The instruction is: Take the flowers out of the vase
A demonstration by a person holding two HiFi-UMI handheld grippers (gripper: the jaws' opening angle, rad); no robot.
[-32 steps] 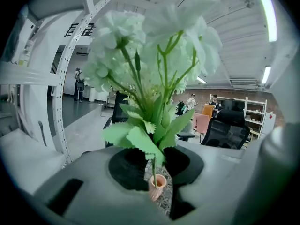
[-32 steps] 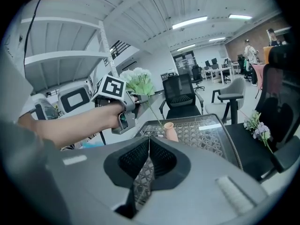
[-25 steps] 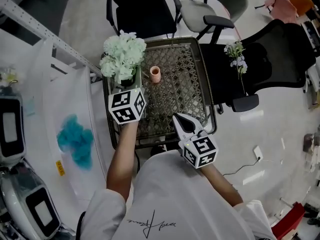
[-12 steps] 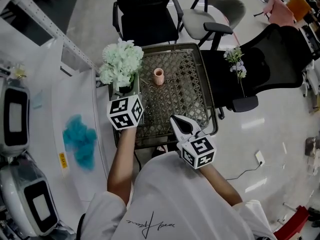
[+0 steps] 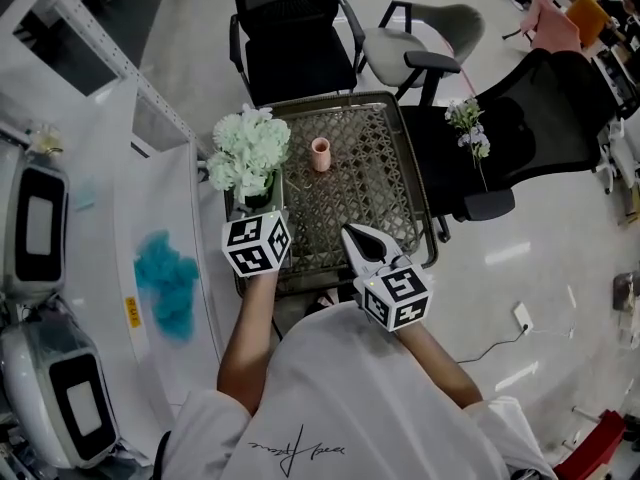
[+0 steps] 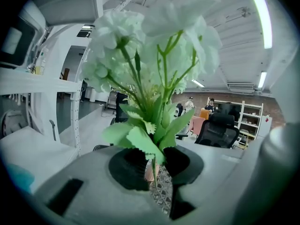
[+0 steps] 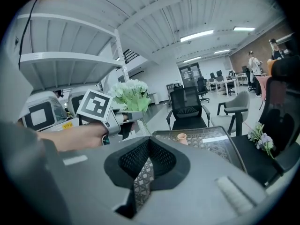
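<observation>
A bunch of pale green-white flowers (image 5: 249,152) (image 6: 150,55) hangs over the left edge of the lattice table (image 5: 414,183). My left gripper (image 5: 258,200) (image 6: 153,165) is shut on its thin stem just below the leaves. The small pink vase (image 5: 320,153) (image 7: 182,137) stands upright and empty on the far half of the table, to the right of the flowers. My right gripper (image 5: 356,234) (image 7: 149,143) hovers over the table's near edge, its jaws shut with nothing between them. In the right gripper view the left gripper (image 7: 123,121) and the flowers (image 7: 131,93) show at the left.
A sprig of purple flowers (image 5: 468,128) (image 7: 260,137) lies on the black chair (image 5: 540,118) at the right. Two more chairs (image 5: 290,28) stand beyond the table. On my left, a white bench (image 5: 150,208) carries a teal clump (image 5: 165,280) and two machines (image 5: 35,233).
My left gripper has drawn the flower bunch back toward me along the table's left side, away from the vase. The right gripper has barely moved.
</observation>
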